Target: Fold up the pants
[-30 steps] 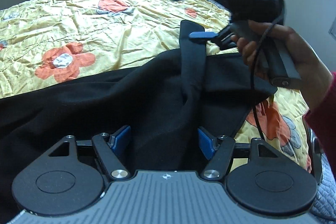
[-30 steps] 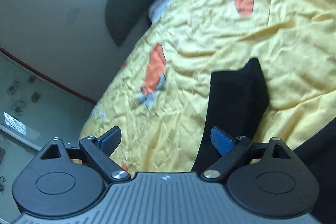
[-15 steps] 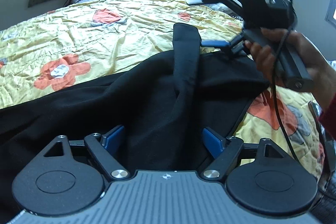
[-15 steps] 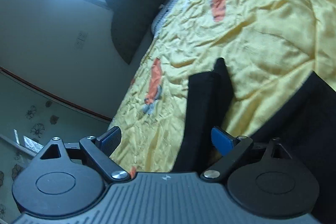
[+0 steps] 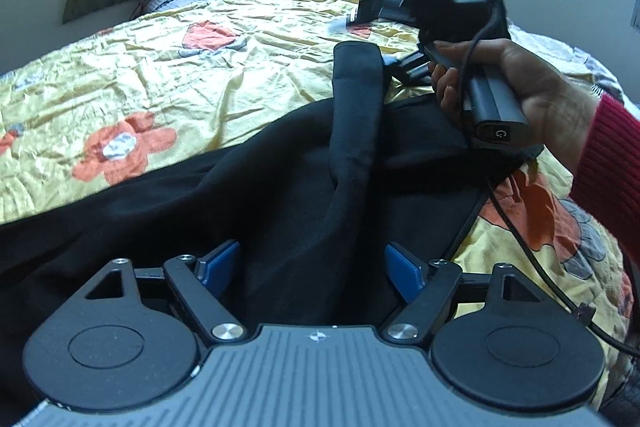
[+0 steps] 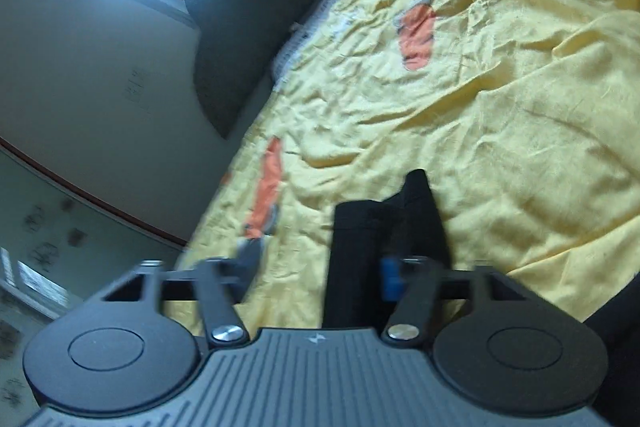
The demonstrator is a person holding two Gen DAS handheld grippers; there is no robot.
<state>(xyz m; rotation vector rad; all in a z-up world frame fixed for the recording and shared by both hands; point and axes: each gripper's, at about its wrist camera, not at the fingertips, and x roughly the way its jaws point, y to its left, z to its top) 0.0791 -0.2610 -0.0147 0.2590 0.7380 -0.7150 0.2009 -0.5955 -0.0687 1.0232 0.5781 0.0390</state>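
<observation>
Our black pants (image 5: 248, 203) lie spread on the yellow flowered bedspread (image 5: 168, 75), one narrow strip (image 5: 356, 115) raised upright. Our left gripper (image 5: 312, 263) sits low over the cloth, jaws apart around a bunched fold. Our right gripper (image 6: 320, 267), blurred, has the strip between its partly closed jaws; we cannot tell whether they clamp it.

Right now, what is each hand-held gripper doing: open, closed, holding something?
Left hand-held gripper: open, black pants lying between its fingers.
Right hand-held gripper: blurred; cannot tell if it grips the pants.
</observation>
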